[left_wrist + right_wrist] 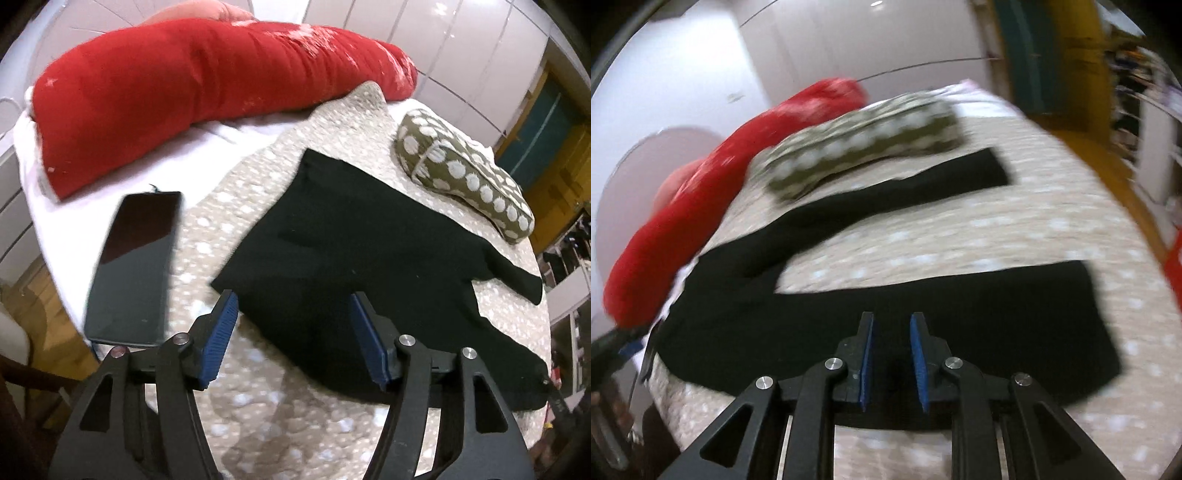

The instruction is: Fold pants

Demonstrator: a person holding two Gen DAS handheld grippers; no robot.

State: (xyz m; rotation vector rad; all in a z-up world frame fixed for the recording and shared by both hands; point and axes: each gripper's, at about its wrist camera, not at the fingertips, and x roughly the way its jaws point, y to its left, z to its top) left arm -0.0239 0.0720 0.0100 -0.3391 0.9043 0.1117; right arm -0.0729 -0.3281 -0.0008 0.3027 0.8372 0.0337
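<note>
I see the black pants spread flat on the dotted bedspread of the bed, waist end toward the left side, the two legs splayed apart toward the right. The far leg runs just beside the olive polka-dot cushion; the near leg lies right under my right gripper.

My left gripper hangs over the waist corner, fingers standing wide apart, nothing between them; the cloth lies below, not pinched. My right gripper's fingers are set close, with a narrow gap showing between the blue pads, and I see no fabric caught there.

I judge the pants light, limp and thin, probably a knit: they will drape and sag from whatever point I pinch, and slide easily over the bedspread. They are not fragile. I would take hold at edges: the waistband corner with the left, the near leg's hem or outer seam with the right, catching every layer so none slips out. The phone sits near the waist on the white sheet, so I would keep the cloth from dragging across it.
</note>
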